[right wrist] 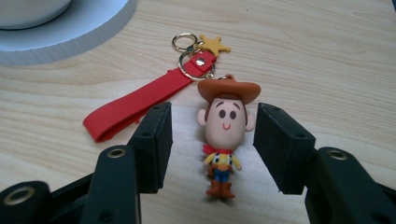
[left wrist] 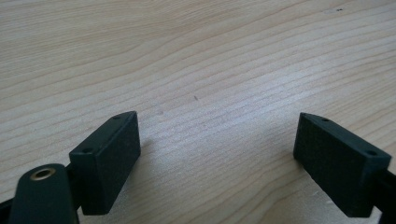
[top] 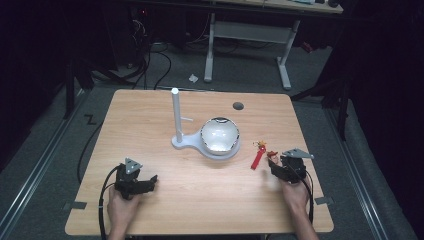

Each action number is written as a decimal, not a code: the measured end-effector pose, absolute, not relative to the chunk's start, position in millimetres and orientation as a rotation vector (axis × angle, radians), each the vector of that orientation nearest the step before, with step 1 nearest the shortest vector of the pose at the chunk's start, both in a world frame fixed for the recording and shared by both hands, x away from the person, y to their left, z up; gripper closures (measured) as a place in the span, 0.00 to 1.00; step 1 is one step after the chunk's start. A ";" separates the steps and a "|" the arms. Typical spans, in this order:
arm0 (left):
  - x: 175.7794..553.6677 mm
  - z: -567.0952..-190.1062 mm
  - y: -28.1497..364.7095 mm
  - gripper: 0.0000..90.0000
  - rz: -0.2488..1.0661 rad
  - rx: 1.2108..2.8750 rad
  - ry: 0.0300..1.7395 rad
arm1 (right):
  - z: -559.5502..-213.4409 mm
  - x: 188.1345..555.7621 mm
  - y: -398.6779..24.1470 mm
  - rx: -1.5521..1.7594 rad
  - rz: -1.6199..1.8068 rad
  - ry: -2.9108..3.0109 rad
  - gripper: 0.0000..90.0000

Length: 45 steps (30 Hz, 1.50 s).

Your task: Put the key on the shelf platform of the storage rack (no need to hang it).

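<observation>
A cowboy figure keychain [right wrist: 223, 135] lies flat on the wooden table [top: 200, 200], with a red strap [right wrist: 135, 102], gold rings and a yellow star [right wrist: 213, 44]. My right gripper [right wrist: 212, 135] is open, its jaws on either side of the figure's head without closing on it. In the high view the red strap [top: 257, 158] lies at the right, just ahead of the right gripper [top: 280, 167]. My left gripper [top: 147, 182] rests low at the front left, open over bare wood [left wrist: 215, 135].
A white stand [top: 210, 147] with an upright post [top: 176, 115] and a round shiny bowl [top: 219, 134] sits mid-table. A dark round hole [top: 238, 105] marks the far side. A white desk frame and cables stand on the floor beyond.
</observation>
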<state>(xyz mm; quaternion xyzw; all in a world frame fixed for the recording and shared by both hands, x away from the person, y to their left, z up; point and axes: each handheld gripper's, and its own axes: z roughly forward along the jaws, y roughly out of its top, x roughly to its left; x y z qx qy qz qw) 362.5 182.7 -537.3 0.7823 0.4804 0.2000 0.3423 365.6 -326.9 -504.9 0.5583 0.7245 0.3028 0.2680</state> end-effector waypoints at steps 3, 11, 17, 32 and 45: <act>362.4 -537.3 182.7 0.17 0.520 2.034 1.249 | -507.6 370.0 -329.1 1.526 0.811 1.951 0.52; 362.4 -537.3 182.7 0.17 0.520 2.034 1.249 | -510.9 381.3 -327.0 1.522 0.792 1.966 0.53; 362.4 -537.3 182.6 0.17 0.520 2.033 1.250 | -514.8 388.8 -325.7 1.534 0.773 1.964 0.53; 362.4 -537.3 182.7 0.17 0.520 2.034 1.249 | -524.8 398.6 -331.6 1.576 0.778 1.963 0.61; 362.4 -537.3 182.6 0.17 0.520 2.033 1.250 | -519.6 393.5 -333.7 1.543 0.826 1.982 0.61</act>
